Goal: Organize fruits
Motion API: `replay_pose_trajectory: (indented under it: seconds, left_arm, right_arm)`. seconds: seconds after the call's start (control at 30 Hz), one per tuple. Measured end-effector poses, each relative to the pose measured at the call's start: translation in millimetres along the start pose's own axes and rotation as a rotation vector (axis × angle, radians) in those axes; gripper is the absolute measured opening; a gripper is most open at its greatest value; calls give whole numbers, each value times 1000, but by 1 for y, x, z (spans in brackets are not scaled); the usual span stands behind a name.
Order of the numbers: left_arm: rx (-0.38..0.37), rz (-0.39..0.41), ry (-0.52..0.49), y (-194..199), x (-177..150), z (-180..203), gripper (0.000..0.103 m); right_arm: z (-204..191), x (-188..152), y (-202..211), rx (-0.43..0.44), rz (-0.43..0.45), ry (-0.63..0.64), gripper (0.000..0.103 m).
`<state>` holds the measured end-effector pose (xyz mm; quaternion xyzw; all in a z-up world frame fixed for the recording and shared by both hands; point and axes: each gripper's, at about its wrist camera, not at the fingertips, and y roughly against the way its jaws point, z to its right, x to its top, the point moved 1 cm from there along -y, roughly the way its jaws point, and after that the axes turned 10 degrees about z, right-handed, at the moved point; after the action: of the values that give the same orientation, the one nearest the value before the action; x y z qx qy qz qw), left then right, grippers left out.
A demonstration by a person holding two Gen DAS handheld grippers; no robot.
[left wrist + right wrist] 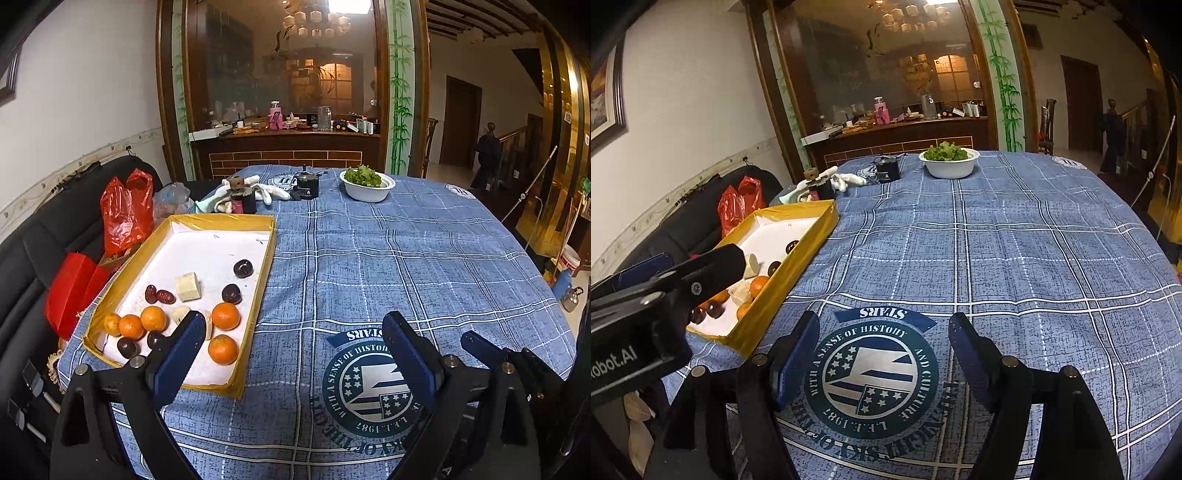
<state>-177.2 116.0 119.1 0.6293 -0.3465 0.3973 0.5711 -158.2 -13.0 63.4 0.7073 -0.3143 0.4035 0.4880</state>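
Note:
A shallow yellow box (258, 273) with a white floor sits on the left of the table. It holds several oranges (225, 316), dark round fruits (243, 268), red dates (159, 295) and pale cake pieces (188, 287). My left gripper (295, 328) is open and empty, its left finger over the box's near right corner. My right gripper (884, 325) is open and empty above the round emblem (871, 380) on the cloth. The box also shows in the right wrist view (798, 266), with the left gripper's body (665, 291) in front of it.
A blue checked tablecloth (424, 266) covers the table. At the far end stand a white bowl of greens (366, 183), a black grinder (307, 183), a dark jar (242, 197) and white gloves (266, 194). Red plastic bags (127, 210) lie on a black seat left of the table.

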Motion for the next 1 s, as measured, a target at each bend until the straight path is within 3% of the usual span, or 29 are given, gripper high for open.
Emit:
replay_pose_trajectory:
  seconds: [0.8,0.9,0.97,1.0]
  left_arm:
    - [-5,2,63,-4,-7,-24,96]
    - [21,74,90,7,-5,-30,96]
    - [77,195,117,29,-1,-37,96]
    - [104,254,128,40,0,-40,101]
  right_arm:
    - [-26,-7,-11,0,-28,66,81]
    - [-27,-7,-10,1,-20,68,81]
    - [-28,-7,-7,4,-8,68,81]
    - [-28,-7,-5,7,0,69,81]
